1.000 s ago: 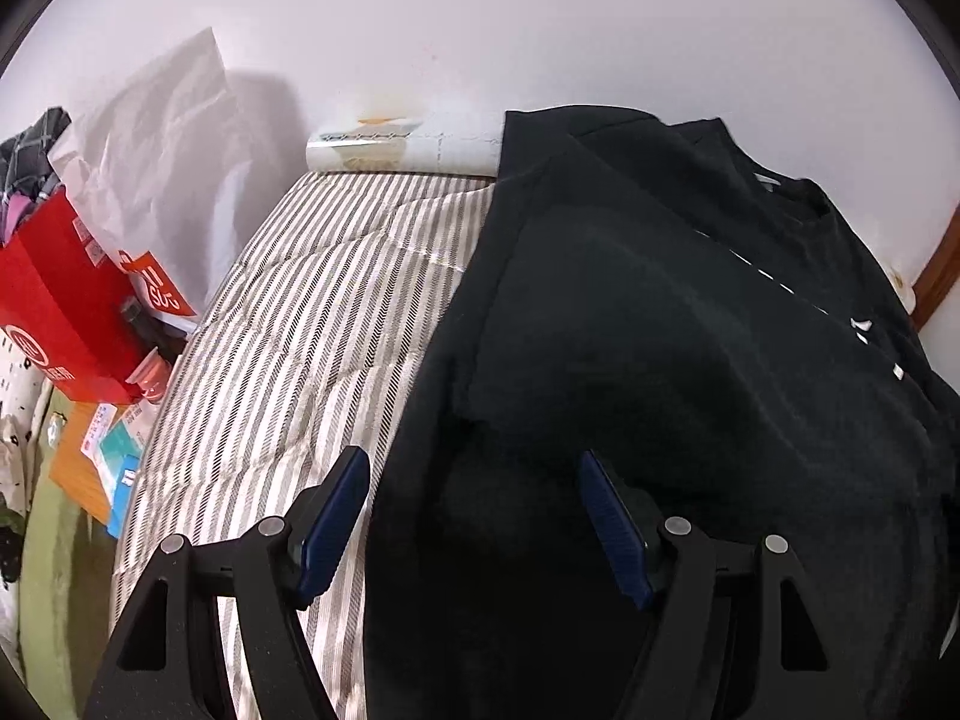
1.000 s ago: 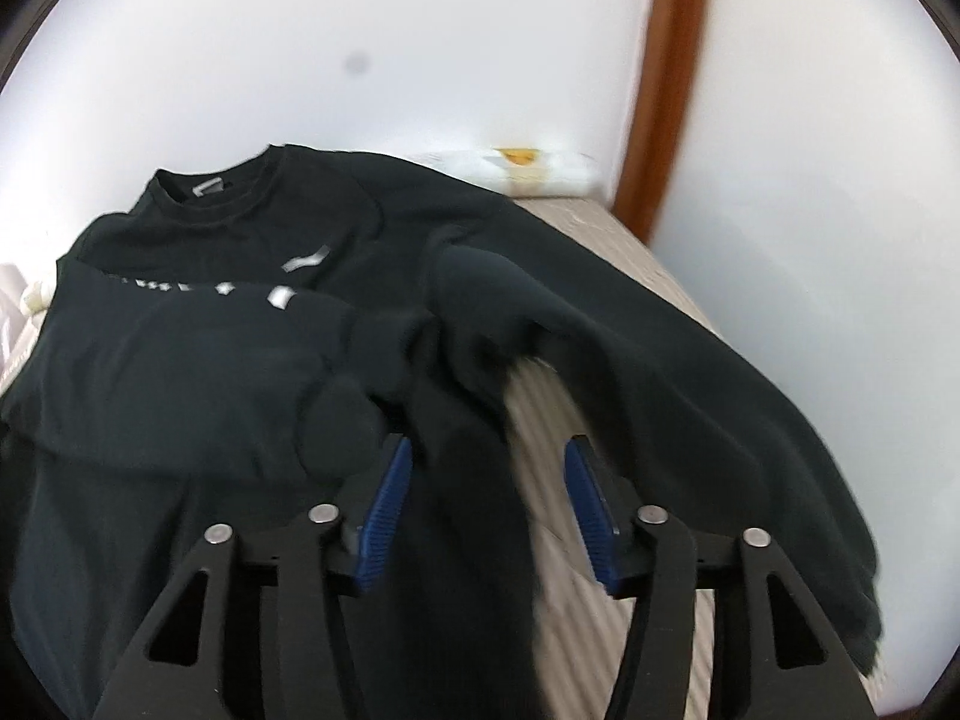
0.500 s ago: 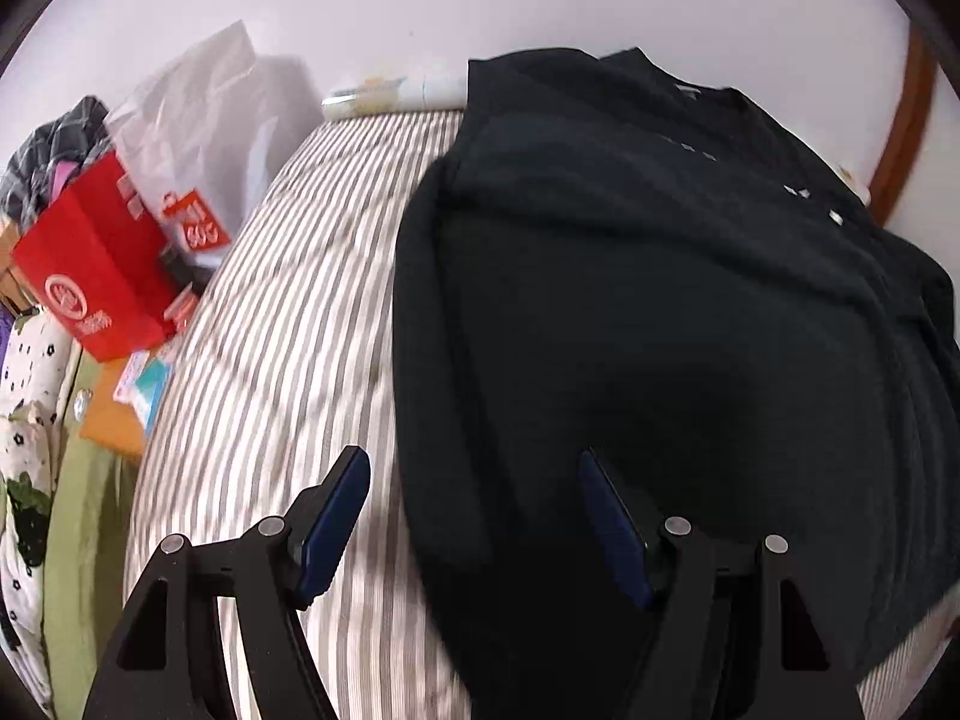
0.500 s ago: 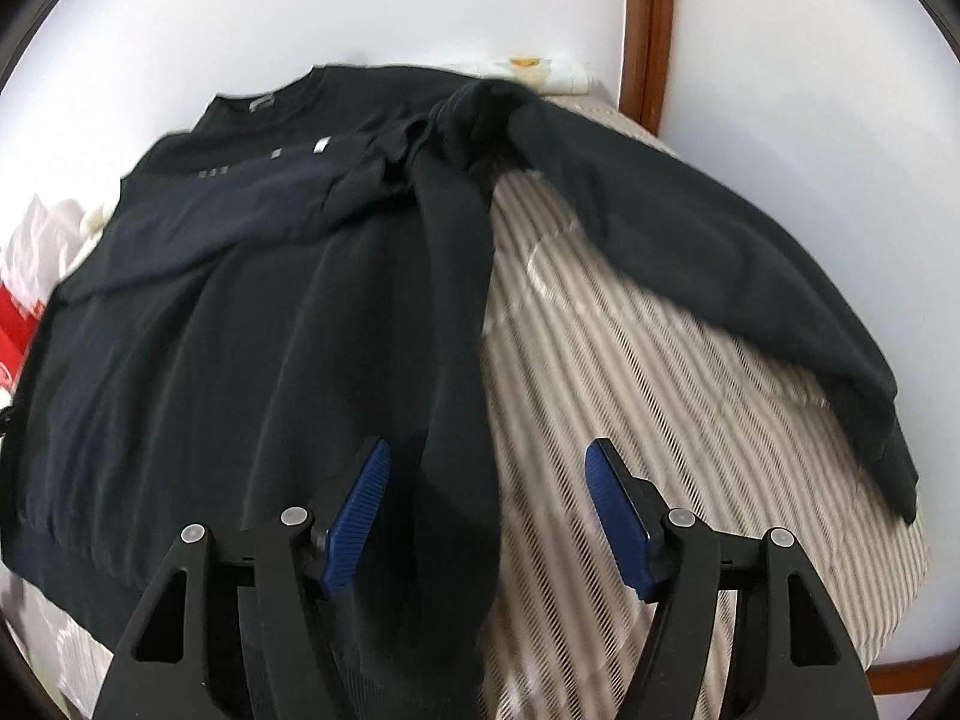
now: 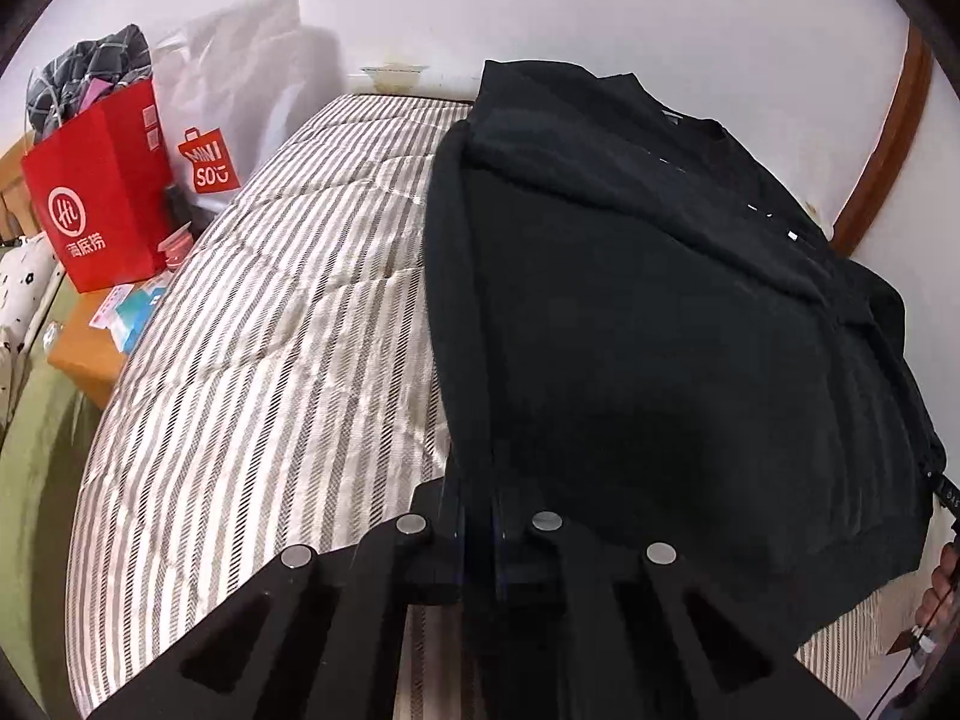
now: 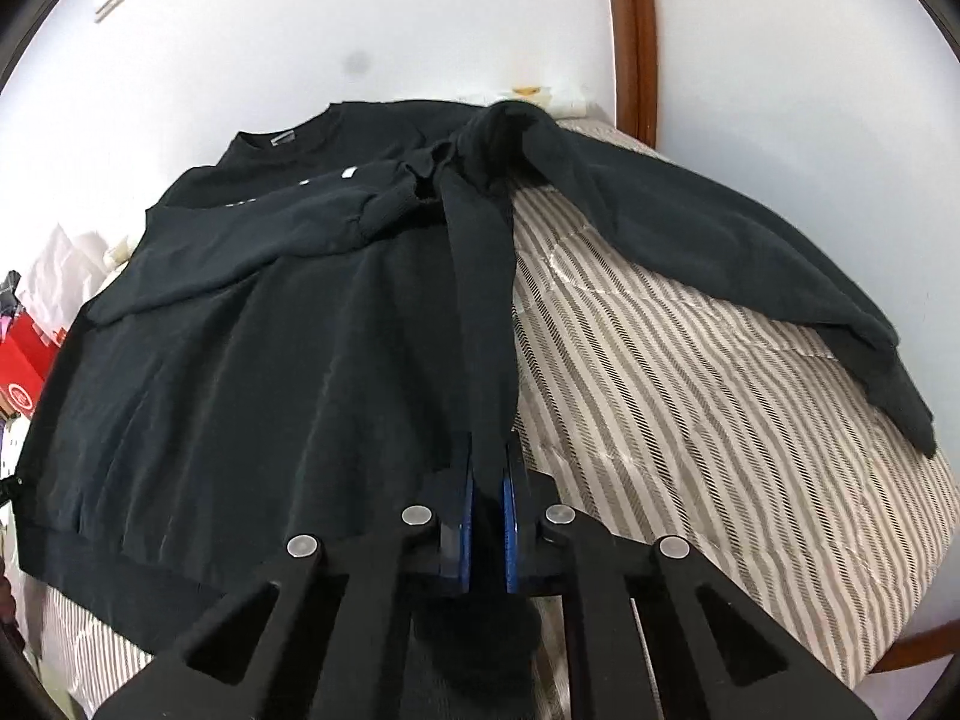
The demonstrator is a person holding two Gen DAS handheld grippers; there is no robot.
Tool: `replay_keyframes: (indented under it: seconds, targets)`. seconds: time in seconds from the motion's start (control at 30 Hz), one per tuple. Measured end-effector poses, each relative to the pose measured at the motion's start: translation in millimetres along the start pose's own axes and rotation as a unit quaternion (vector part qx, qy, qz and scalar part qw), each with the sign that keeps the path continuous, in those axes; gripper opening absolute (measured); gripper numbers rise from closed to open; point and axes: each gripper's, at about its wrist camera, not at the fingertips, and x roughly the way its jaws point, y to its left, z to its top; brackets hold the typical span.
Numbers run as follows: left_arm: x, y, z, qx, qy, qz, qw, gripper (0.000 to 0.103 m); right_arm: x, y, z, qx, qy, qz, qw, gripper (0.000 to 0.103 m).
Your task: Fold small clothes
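A black long-sleeved sweatshirt [image 5: 660,312] lies spread on a striped bed cover [image 5: 270,330], collar toward the far wall. My left gripper [image 5: 478,516] is shut on the sweatshirt's near left edge, cloth pinched between its blue pads. In the right wrist view the sweatshirt [image 6: 270,348] has one sleeve folded across the chest and the other sleeve [image 6: 750,264] stretched out to the right over the bed cover [image 6: 690,420]. My right gripper [image 6: 487,480] is shut on the sweatshirt's near right edge, with a fold of black cloth running up from between its pads.
A red paper bag [image 5: 99,192] and a white plastic bag [image 5: 240,90] stand left of the bed, by a low orange table [image 5: 90,348]. White walls close the far side, with a brown wooden post [image 6: 636,36] at the corner. A hand [image 5: 945,588] shows at the right edge.
Both grippers have drawn back toward the near hem of the sweatshirt and gone from open to shut on its side edges. More of the bed shows in both views.
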Motion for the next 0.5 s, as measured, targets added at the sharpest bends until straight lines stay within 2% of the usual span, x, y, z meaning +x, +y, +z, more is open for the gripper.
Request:
replay_keyframes:
  seconds: [0.37, 0.43, 0.5]
  targets:
    - [-33, 14, -37, -0.001, 0.01, -0.003, 0.9999, 0.006, -25, 9, -17, -0.055, 0.009, -0.01, 0.998, 0.008]
    - [-33, 16, -37, -0.003, 0.015, -0.006, 0.9999, 0.007, -22, 11, -17, -0.064, 0.025, -0.024, 0.997, 0.012]
    - [-33, 19, -35, -0.012, 0.027, -0.009, 0.9995, 0.009, -25, 14, -8, -0.059, 0.025, -0.033, 0.997, 0.022]
